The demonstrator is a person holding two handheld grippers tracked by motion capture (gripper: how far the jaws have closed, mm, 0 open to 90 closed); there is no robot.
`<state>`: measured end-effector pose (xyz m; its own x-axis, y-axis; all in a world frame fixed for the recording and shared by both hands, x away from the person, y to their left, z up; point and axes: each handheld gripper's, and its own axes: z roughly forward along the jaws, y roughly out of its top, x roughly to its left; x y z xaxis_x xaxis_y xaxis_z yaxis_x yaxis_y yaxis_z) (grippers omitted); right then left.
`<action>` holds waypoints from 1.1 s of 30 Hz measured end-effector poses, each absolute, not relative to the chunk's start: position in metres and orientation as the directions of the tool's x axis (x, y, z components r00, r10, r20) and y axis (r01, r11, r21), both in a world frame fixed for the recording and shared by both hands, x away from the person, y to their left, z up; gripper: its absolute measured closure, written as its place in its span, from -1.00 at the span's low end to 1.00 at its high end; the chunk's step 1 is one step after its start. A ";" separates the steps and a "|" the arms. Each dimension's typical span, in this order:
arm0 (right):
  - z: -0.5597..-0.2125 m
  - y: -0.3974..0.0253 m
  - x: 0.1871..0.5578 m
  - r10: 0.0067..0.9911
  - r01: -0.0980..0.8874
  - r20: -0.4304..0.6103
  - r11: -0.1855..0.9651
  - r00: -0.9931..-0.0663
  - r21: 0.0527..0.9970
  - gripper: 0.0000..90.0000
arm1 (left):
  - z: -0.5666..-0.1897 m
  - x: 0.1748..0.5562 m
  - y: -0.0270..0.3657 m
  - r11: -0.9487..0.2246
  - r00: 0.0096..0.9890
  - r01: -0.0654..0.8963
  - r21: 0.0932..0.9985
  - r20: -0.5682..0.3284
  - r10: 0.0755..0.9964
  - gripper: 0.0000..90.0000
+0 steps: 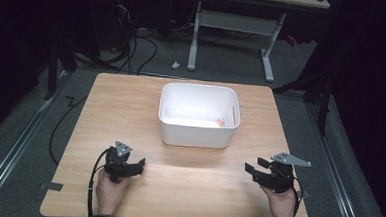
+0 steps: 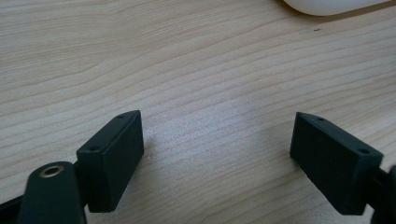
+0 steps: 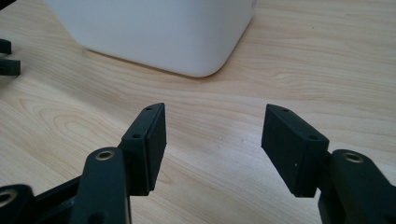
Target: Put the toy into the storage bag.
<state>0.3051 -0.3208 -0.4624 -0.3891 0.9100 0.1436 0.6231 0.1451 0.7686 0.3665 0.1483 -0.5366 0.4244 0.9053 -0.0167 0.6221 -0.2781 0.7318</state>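
Sitting beyond both tools: white bin.

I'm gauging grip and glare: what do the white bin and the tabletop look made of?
The white rectangular bin looks like smooth, matte to semi-gloss moulded plastic: rounded corners, an even colour. The light wooden tabletop shows printed-looking grain with a soft sheen, probably laminate or sealed wood; the pictures leave that open.

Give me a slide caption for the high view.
Two hand-held grippers, left gripper and right gripper, open and empty on a wooden table, flanking a white plastic bin.
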 end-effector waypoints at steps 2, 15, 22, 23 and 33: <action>-0.467 -0.319 0.307 0.911 0.628 0.142 0.148 -0.387 0.764 -0.10 | -0.537 0.367 0.148 -0.278 0.424 0.622 0.732 -0.017 0.905 -0.60; -0.487 -0.309 0.314 0.910 0.650 0.147 0.158 -0.389 0.743 -0.10 | -0.537 0.367 0.148 -0.278 0.424 0.622 0.732 -0.017 0.905 -0.60; -0.496 -0.303 0.318 0.911 0.656 0.131 0.177 -0.391 0.733 -0.10 | -0.537 0.367 0.148 -0.278 0.424 0.622 0.732 -0.017 0.905 -0.60; -0.497 -0.302 0.319 0.912 0.658 0.124 0.183 -0.391 0.730 -0.10 | -0.537 0.367 0.148 -0.278 0.424 0.622 0.732 -0.017 0.905 -0.60; -0.507 -0.294 0.323 0.917 0.663 0.089 0.213 -0.390 0.718 -0.09 | -0.537 0.367 0.148 -0.278 0.424 0.622 0.732 -0.017 0.905 -0.60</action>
